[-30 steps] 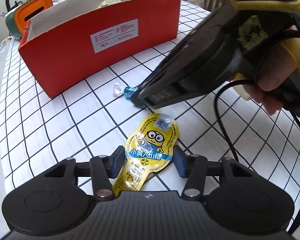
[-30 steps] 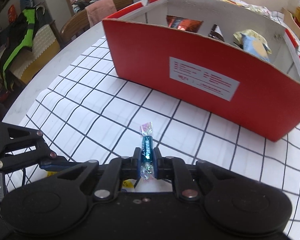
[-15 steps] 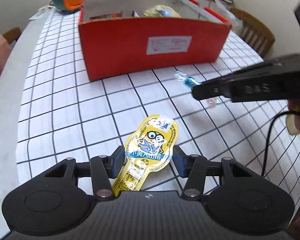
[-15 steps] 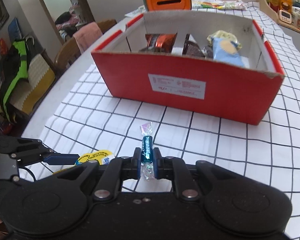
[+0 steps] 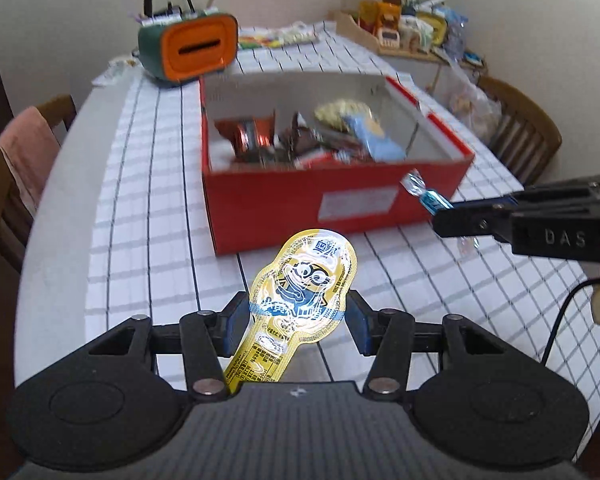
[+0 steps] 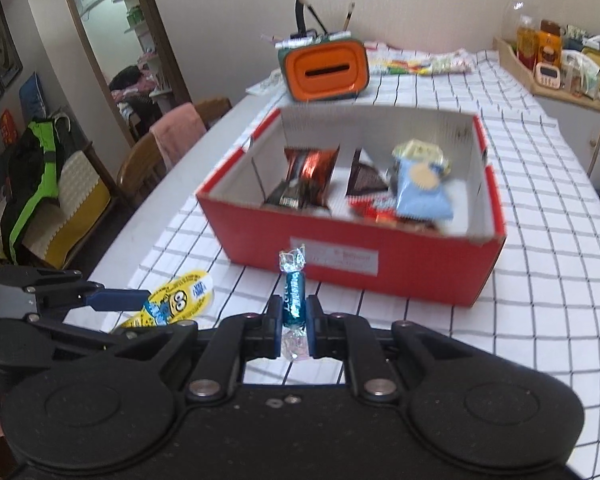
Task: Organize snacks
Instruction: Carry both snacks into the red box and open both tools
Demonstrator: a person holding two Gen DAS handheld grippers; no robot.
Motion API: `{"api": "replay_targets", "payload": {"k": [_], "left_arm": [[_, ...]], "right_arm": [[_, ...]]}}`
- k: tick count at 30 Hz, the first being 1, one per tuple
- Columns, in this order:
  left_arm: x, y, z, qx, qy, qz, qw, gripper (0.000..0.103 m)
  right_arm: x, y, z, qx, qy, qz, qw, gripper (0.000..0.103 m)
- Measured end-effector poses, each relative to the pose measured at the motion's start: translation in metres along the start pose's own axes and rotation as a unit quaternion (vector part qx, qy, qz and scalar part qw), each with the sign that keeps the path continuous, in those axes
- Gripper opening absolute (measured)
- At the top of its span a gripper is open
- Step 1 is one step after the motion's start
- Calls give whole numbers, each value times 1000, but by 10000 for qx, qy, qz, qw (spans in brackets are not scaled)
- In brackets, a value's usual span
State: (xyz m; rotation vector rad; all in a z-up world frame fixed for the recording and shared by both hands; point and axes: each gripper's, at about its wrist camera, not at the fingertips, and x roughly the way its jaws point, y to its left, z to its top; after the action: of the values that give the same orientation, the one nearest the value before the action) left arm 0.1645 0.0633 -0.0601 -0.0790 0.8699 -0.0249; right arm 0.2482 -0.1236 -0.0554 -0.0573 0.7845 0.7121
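My left gripper point(image 5: 296, 322) is shut on a yellow Minions snack pouch point(image 5: 296, 296) and holds it above the checked tablecloth, in front of the red box point(image 5: 284, 204). My right gripper point(image 6: 294, 320) is shut on a blue wrapped candy point(image 6: 294, 294) and holds it upright in the air, just short of the red box's front wall point(image 6: 412, 272). The box holds several snack packets point(image 6: 420, 188). The candy point(image 5: 426, 196) and the right gripper also show at the right of the left wrist view. The pouch point(image 6: 176, 300) and the left gripper show at the left of the right wrist view.
An orange and green radio-like case point(image 6: 326, 70) with a desk lamp stands behind the box. A wooden tray of small items point(image 6: 560, 64) sits at the far right. Chairs point(image 6: 160, 148) stand along the table's left edge, and another chair point(image 5: 520, 128) on the right.
Both grippers have risen off the table with their snacks and now look down into the open box. The pouch has left the tablecloth. The box appears closer and lower.
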Motion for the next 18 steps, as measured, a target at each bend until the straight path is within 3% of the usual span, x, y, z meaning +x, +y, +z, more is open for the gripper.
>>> {"api": "replay_targets", "payload": {"k": [12, 18], "left_arm": [[5, 0, 66, 79, -382, 262, 9989, 51], [24, 3, 97, 10, -287, 429, 9987, 51]], "right_arm": [[-3, -18, 47, -49, -418, -187, 9989, 11], [9, -31, 67, 11, -365, -241, 9990, 11]]}}
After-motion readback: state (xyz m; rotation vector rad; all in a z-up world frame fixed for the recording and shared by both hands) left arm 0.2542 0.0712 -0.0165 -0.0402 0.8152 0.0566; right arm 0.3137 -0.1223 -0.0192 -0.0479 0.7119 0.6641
